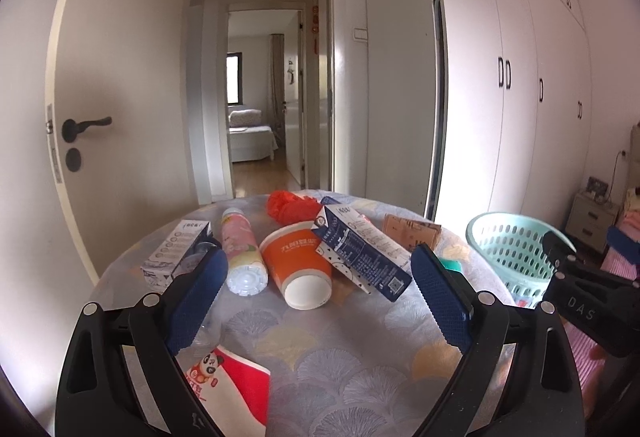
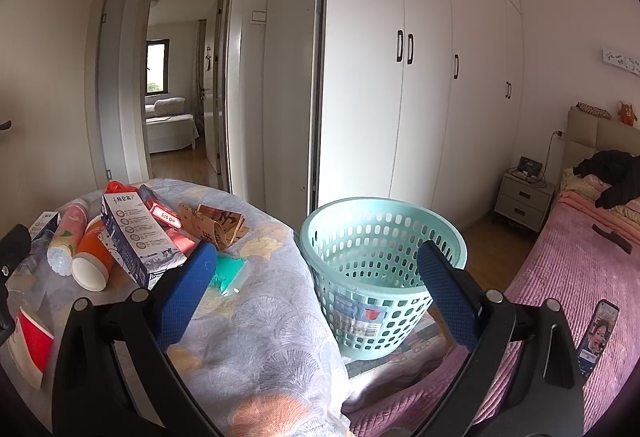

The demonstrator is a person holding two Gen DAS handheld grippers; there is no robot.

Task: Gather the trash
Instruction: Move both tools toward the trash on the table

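The left gripper [image 1: 318, 301] hangs over a round table draped in a pale cloth with a fan-scale print [image 1: 340, 357], its blue knurled pads spread wide with nothing between them. At seven o'clock from it, nearest the lens, lies a flat red and white paper packet with a panda picture [image 1: 236, 381]. Beyond the pads, around twelve o'clock, the trash is heaped together: an orange paper cup on its side, white base toward the camera [image 1: 298, 267]; touching it at nine o'clock, a toppled pink and white plastic bottle with a ribbed bottom [image 1: 242, 251]; further left, a small white carton box [image 1: 176, 251]. A navy and white milk carton [image 1: 362, 257] leans tilted across the cup's right edge. Behind the cup sits a crumpled red plastic bag [image 1: 290, 205], and at one o'clock a creased brown paper wrapper [image 1: 412, 231].

The right gripper [image 2: 316, 291] is likewise opened wide and empty. A flat teal sachet [image 2: 230, 273] lies just beside its left pad. At one o'clock stands a mint-green perforated plastic basket [image 2: 384, 265], round and tapered, holding a clear labelled bottle, on a pink quilted bed [image 2: 568, 277].
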